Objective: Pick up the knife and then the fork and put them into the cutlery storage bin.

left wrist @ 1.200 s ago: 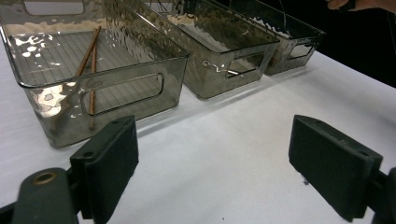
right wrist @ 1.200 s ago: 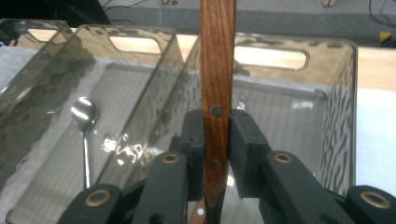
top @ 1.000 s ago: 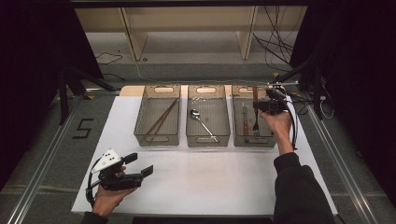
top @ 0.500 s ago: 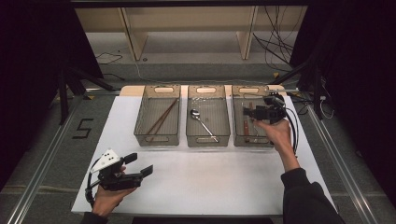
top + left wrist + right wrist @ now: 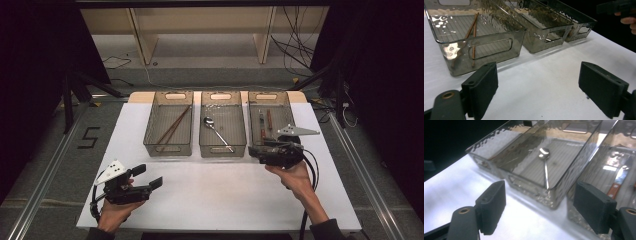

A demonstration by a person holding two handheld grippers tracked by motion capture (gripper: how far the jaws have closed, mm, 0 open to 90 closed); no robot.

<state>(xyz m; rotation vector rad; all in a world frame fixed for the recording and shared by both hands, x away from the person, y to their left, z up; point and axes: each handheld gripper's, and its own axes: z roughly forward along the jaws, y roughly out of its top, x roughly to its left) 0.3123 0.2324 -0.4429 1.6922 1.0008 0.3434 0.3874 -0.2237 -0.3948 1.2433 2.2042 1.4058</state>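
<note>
Right gripper [image 5: 254,152], black, two-jaw, grey plate on top, is seen released: the jaws have just been opening, nothing is between them. It is held over the near end of the right clear smoky plastic bin [image 5: 289,105], jaws pointed toward the middle bin [image 5: 241,120]. Two brown-handled utensils [image 5: 265,122] are seen lying inside the right bin, so the drop-off is judged done and a pull-back is in hand.

Left gripper [image 5: 150,177] is held low over the white table sheet [image 5: 220,195], near the front edge, jaws wide, empty.

A silver metal spoon [image 5: 216,131] lies in the middle bin, brown wooden chopsticks [image 5: 172,127] in the left bin [image 5: 149,122].

No loose cutlery is seen on the sheet. Next move is judged a retreat to rest.
</note>
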